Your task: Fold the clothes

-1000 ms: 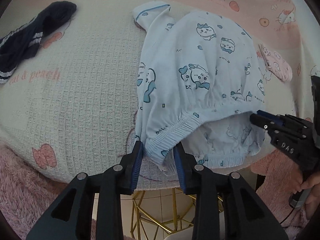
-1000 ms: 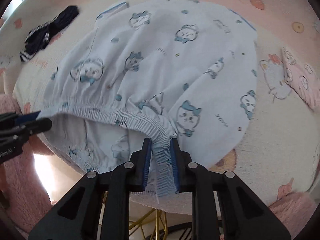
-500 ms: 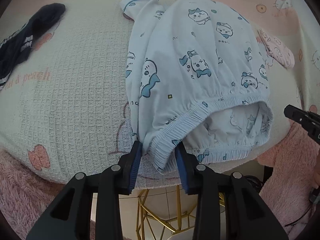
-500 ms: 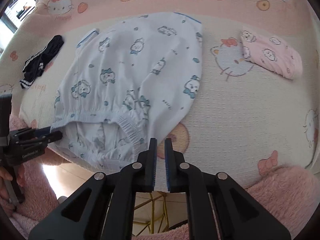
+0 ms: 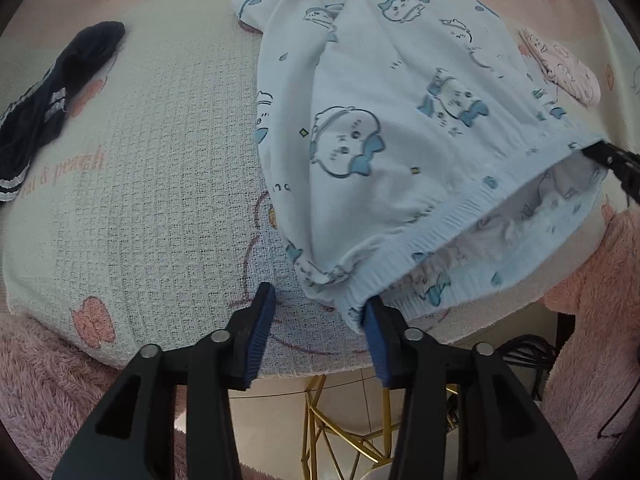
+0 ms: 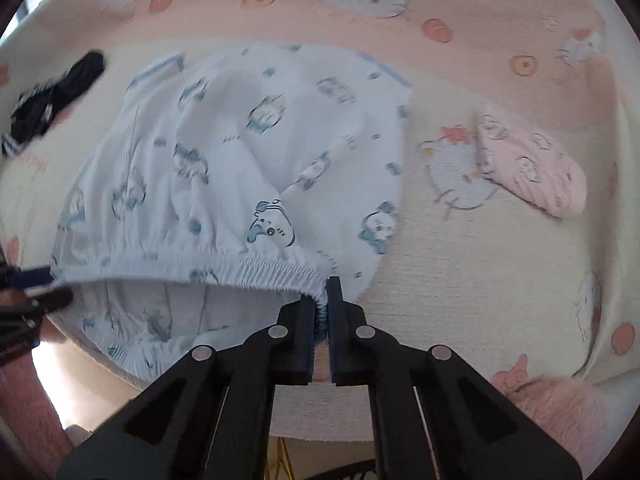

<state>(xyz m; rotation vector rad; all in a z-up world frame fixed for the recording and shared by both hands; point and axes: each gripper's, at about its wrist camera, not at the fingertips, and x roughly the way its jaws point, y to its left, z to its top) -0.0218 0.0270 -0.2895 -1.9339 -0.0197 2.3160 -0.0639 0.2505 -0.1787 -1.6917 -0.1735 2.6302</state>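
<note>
Ribbed elastic waistband, soft printed shorts

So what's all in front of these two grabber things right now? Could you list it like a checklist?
Surface: cream waffle-weave blanket with pink cat prints, over a fluffy pink cover.
Job's things: light blue cartoon-print shorts, waistband gaping open toward the cameras.
Clutter: dark striped garment at far left; folded pink garment at right.
Grippers: left gripper open, its right finger touching the waistband corner; right gripper shut on the waistband.
Cables: dark cords hang below the table edge.
Surroundings: gold metal frame and tiled floor below.
</note>
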